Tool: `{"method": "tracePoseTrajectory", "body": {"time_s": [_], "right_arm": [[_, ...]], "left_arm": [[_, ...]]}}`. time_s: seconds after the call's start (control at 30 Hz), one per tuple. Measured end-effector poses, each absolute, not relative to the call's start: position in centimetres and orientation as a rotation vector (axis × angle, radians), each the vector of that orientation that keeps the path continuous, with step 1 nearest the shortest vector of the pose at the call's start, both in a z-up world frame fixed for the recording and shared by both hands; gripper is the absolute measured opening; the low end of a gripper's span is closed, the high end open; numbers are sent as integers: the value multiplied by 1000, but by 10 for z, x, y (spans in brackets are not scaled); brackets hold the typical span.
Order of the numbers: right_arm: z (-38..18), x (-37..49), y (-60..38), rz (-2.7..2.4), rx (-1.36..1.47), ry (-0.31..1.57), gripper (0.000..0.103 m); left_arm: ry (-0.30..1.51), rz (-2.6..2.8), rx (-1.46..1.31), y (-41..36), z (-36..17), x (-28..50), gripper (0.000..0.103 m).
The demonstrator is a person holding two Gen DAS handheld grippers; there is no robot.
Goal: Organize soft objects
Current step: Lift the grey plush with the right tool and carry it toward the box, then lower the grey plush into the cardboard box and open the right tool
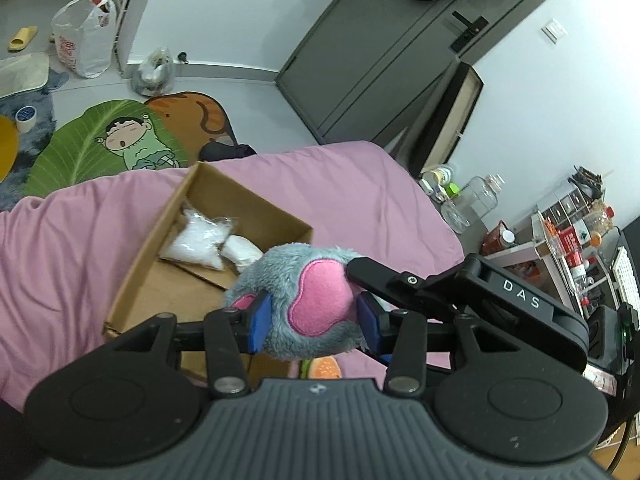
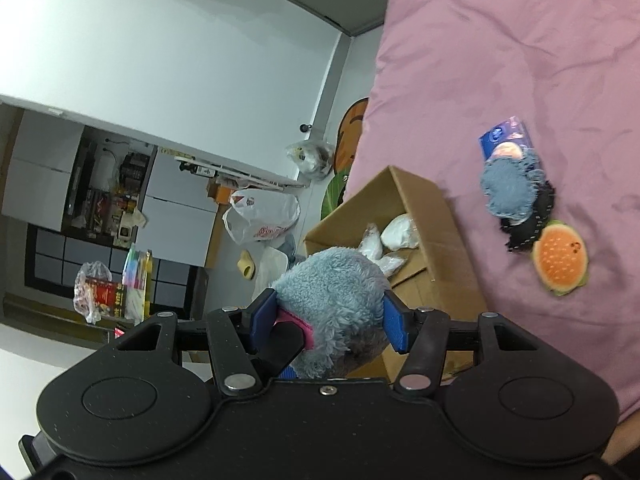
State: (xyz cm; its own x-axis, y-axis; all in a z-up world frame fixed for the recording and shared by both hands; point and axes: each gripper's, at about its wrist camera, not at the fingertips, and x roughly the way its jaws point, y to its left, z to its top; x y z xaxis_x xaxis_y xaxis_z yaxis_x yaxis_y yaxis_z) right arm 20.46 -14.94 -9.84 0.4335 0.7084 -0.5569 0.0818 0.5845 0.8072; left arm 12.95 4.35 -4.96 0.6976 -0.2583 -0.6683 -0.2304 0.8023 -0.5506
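Grey-blue plush toy (image 1: 308,304) is clamped between both hand-held grippers, left hand-held gripper (image 1: 314,324) and right hand-held gripper (image 2: 326,322), just short of the cardboard box (image 1: 140,280), presumably for deposit.

**Two matching black hand grippers**

The left gripper (image 1: 314,322) and the right gripper (image 2: 326,322) look alike: matte black bodies, two round raised discs on each, silver pivot pins, and blue fingertip pads (image 1: 259,322). The left one's base is ribbed grey. White letters "DAS" mark the right gripper's side.
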Motion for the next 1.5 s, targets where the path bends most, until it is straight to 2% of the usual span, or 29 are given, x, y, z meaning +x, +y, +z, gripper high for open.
{"method": "tracePoseTrajectory", "body": {"time_s": [0.47, 1.13, 1.5], "right_arm": [[-117, 217, -101, 438, 837, 1142, 55], [-153, 248, -78, 329, 780, 1238, 55], [-148, 256, -74, 310, 773, 1245, 62]], "left_arm": [[861, 29, -736, 95, -82, 137, 45], [977, 61, -829, 122, -138, 180, 46], [983, 69, -815, 122, -134, 188, 47]]}}
